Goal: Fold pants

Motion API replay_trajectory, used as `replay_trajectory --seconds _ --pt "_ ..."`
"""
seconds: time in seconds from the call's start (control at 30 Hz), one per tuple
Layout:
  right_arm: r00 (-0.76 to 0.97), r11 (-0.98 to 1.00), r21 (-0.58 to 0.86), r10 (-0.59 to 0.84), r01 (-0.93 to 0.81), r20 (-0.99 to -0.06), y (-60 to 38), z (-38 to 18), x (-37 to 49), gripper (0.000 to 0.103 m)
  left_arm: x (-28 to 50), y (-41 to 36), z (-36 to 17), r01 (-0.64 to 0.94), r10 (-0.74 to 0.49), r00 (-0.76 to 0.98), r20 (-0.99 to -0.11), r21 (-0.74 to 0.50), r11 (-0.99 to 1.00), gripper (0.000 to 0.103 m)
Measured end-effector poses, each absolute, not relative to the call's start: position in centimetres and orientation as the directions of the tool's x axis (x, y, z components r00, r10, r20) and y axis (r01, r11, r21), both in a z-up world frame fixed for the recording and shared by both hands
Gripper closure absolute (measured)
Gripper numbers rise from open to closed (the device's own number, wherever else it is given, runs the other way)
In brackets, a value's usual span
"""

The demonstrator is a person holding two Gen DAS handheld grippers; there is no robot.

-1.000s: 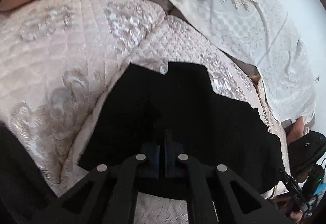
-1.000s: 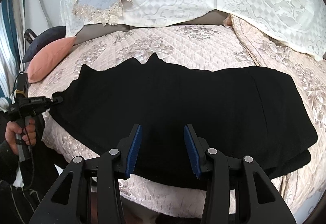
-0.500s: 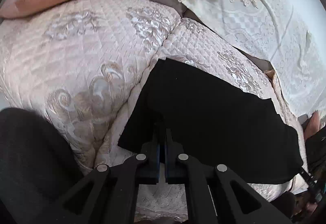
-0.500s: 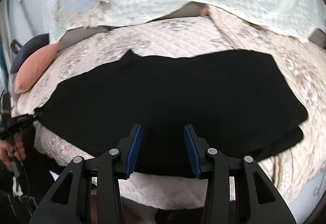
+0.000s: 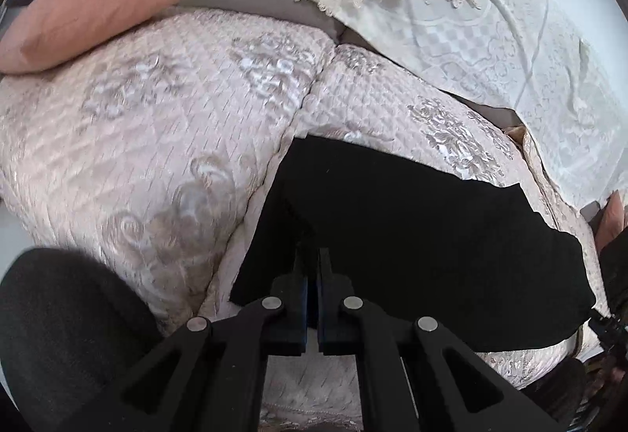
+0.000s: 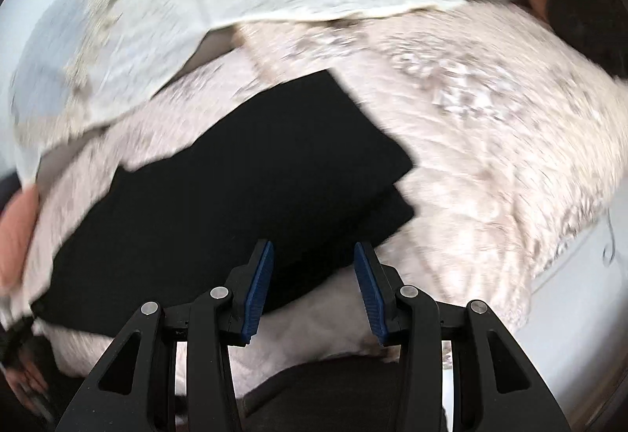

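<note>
Quilted bed [image 5: 165, 141] | left tool [image 5: 313, 267] clamps black pants [image 5: 412, 235] | right tool [image 6: 312, 259] agape, empty | right view blurred

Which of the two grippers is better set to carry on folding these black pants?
Left. The left gripper is shut on the black pants at one end; the right gripper hangs open, holding nothing.

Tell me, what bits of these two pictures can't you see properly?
- Left wrist view: the left gripper is shut over the black pants; black on black hides exactly how much cloth it pinches.
- Left wrist view: the picture edge cuts off the pink pillow.
- Right wrist view: blur smears the bedspread pattern.
- Right wrist view: the right gripper, open, hides the pants' near edge.
</note>
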State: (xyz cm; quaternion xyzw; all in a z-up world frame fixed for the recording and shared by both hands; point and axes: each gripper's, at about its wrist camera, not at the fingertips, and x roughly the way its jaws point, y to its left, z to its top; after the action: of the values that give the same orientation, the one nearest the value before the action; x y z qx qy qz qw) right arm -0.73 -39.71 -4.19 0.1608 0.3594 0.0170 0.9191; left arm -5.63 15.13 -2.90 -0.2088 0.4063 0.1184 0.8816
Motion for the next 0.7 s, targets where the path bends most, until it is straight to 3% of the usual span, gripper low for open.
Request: replay_trajectory --seconds 0.23,0.33,0.37,0.43,0.6,0.7 --pt "0.751 0.91 0.351 0.071 0.221 -0.657 -43.2 -4.3 1.5 0.059 -5.6 15.5 -3.0 -0.384 0.03 0.635 -0.772 -0.281 0.88 0.099" --pt "0.745 0.878 0.418 0.115 0.233 -0.657 -44.2 -4.7 3.3 0.06 -5.5 15.6 -3.3 -0.387 0.025 0.63 -0.777 -0.286 0.877 0.099" --pt "0.744 0.873 0.432 0.132 0.226 -0.655 -44.0 -4.8 3.5 0.063 -5.4 15.5 -3.2 -0.387 0.025 0.63 -0.776 -0.286 0.877 0.099" --pt "0.757 0.874 0.427 0.115 0.23 -0.643 -43.9 -4.3 3.5 0.091 -5.3 15.6 -2.9 -0.38 0.025 0.638 -0.77 -0.286 0.879 0.099" --pt "0.836 0.882 0.44 0.11 0.167 -0.538 -43.4 -0.9 0.3 0.096 -5.5 16.3 -1.4 -0.366 0.024 0.67 -0.742 -0.302 0.88 0.099" --pt "0.835 0.899 0.403 0.086 0.17 -0.544 -42.9 -0.8 -0.4 0.096 -5.6 16.3 -2.4 -0.371 0.034 0.647 -0.762 -0.276 0.887 0.099"
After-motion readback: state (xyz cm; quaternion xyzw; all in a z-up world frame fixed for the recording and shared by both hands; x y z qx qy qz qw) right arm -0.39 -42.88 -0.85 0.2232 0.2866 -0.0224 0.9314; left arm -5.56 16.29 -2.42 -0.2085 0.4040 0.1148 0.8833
